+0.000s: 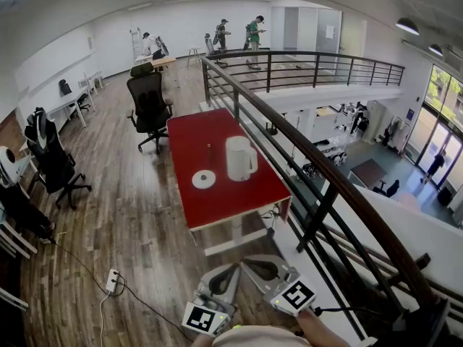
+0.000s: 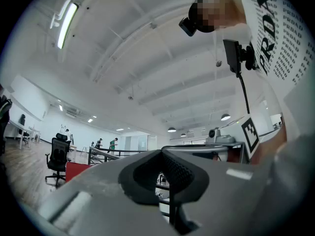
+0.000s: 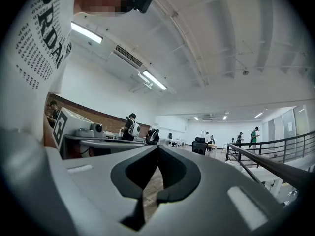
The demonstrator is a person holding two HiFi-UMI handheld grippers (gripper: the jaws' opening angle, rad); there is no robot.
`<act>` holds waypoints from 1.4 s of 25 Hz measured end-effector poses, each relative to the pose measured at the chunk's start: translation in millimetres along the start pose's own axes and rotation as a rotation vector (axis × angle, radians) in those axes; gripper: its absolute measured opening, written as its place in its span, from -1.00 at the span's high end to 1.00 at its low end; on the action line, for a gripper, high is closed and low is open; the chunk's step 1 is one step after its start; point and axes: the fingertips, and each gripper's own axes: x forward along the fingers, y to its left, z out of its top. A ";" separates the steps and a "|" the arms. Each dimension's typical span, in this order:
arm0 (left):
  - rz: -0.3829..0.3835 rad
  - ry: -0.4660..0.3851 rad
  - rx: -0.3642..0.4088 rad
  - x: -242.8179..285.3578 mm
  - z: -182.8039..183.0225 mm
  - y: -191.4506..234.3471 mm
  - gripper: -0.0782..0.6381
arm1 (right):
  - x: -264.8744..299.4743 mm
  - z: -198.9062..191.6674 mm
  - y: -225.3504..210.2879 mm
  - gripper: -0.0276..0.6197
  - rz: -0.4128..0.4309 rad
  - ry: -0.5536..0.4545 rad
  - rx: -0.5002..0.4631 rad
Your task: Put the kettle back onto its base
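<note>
- White electric kettle (image 1: 240, 157) stands upright on the red table (image 1: 217, 201), its handle turned toward the black railing (image 1: 289, 131); its round white base (image 1: 203, 179) lies on the same tabletop just left of it, the two apart
- Left gripper (image 1: 230, 272): jaws pressed together with nothing between them; held low at the bottom of the head view, well short of the table
- Right gripper (image 1: 249, 264): jaws likewise closed and empty; its tip near the left one's
- Black office chair (image 1: 150, 105) stands by the table's far end
</note>
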 end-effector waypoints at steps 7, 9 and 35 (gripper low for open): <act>0.000 0.026 0.018 2.5 -7.3 10.8 0.80 | 3.8 -5.7 -4.2 0.89 -0.016 0.006 0.015; 0.001 0.025 0.014 4.2 -8.1 11.7 0.80 | 3.1 -5.7 -3.8 0.89 -0.007 0.004 0.021; -0.005 0.005 -0.013 6.6 -5.8 21.5 0.80 | 13.1 -8.6 -3.0 0.89 0.008 -0.002 0.055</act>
